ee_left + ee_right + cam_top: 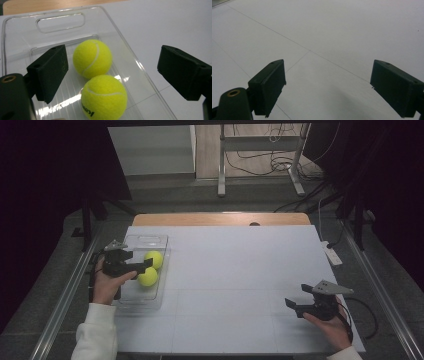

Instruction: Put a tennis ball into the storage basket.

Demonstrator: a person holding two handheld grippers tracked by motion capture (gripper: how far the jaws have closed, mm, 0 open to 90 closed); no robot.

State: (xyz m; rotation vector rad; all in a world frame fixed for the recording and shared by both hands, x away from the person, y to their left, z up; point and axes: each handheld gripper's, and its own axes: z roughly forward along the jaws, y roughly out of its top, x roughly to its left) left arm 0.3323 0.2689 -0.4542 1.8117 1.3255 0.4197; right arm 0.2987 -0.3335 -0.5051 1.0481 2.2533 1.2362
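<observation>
A clear plastic tray (145, 240) with a handle slot lies at the table's left side. Two yellow tennis balls rest in it, touching each other: the far ball (154, 259) (92, 58) and the near ball (148, 277) (103, 97). My left gripper (142, 267) (116, 70) hovers over the tray, open, its pads wide apart on either side of the balls and touching neither. My right gripper (298, 296) (328, 87) is held open above the bare white table (240, 270) near the front right corner, with nothing between its jaws.
A white power strip (332, 254) lies at the table's right edge. A wooden strip (220, 219) runs along the far edge. Metal rails flank both sides of the table. Beyond it stand a metal frame (221, 165) and loose cables on the floor.
</observation>
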